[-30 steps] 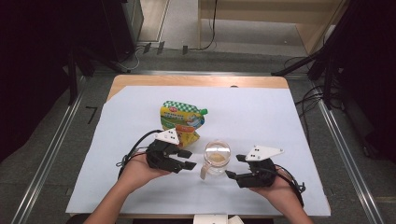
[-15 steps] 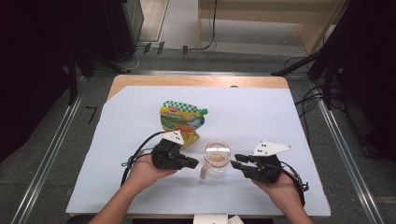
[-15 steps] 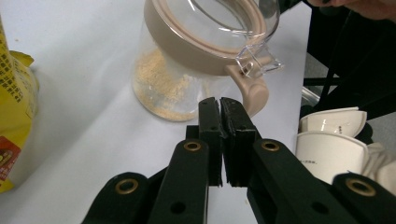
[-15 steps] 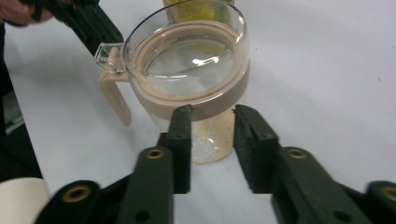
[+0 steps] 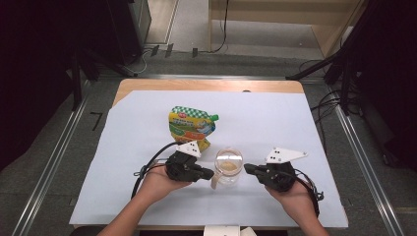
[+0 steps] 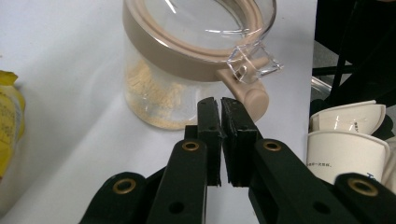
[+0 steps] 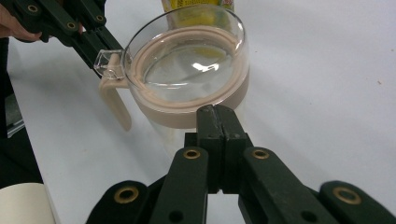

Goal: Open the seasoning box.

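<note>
A clear jar [image 5: 229, 164] with a beige lid ring stands near the table's front, with pale yellow grains at its bottom [image 6: 154, 98]. Its lid lies on it, and the clear clasp [image 6: 252, 65] with a beige tab points toward my left gripper [image 5: 210, 174]. That gripper [image 6: 219, 100] is shut on nothing, its tips just short of the clasp. My right gripper [image 5: 247, 168] comes from the other side. Its jaws [image 7: 217, 109] have just been closing and stand shut with nothing between them, right before the jar [image 7: 187, 70]. A yellow-green pouch [image 5: 192, 125] lies behind the jar.
White paper [image 5: 275, 123] covers the wooden table. Stacked paper cups [image 6: 345, 140] stand at the front edge by the person. Cables trail from both grippers. Metal rails run along the floor on either side of the table.
Both pairs of jaws have gone from open to shut, with nothing taken hold of. Both hands stay nearly where they were, one on each side of the jar.
</note>
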The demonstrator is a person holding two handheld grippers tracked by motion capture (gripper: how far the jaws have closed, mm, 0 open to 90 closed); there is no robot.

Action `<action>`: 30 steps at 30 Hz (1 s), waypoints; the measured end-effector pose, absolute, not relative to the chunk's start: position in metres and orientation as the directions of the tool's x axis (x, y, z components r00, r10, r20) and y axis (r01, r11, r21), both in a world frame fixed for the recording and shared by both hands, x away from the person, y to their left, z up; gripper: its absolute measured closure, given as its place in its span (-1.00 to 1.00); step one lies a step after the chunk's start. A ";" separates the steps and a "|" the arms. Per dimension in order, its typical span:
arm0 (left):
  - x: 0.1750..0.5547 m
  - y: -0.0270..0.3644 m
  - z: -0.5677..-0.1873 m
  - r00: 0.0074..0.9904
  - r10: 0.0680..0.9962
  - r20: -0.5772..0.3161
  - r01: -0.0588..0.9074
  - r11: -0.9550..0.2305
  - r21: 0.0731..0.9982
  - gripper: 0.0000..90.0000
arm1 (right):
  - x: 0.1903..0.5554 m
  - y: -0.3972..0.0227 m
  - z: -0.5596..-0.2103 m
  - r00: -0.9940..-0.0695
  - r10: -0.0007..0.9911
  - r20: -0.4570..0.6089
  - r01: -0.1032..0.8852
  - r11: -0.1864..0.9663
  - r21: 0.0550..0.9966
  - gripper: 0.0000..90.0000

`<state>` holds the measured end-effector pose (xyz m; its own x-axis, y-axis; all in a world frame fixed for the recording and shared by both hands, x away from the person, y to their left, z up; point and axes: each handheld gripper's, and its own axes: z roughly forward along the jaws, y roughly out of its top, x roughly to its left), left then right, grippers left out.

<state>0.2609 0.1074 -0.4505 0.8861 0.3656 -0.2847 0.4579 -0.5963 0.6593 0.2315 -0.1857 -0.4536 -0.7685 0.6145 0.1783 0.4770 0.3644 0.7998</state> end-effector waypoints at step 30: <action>0.240 0.064 -0.459 0.917 0.262 -0.300 0.398 -0.636 0.661 0.86 | 0.239 -0.183 -0.452 -0.723 0.659 0.207 0.527 0.332 0.782 1.00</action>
<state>0.2401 0.0639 -0.4592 0.9171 0.2624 -0.3003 0.3984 -0.6362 0.6607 0.2390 -0.1833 -0.4517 -0.7229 0.6592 0.2069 0.5270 0.3323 0.7822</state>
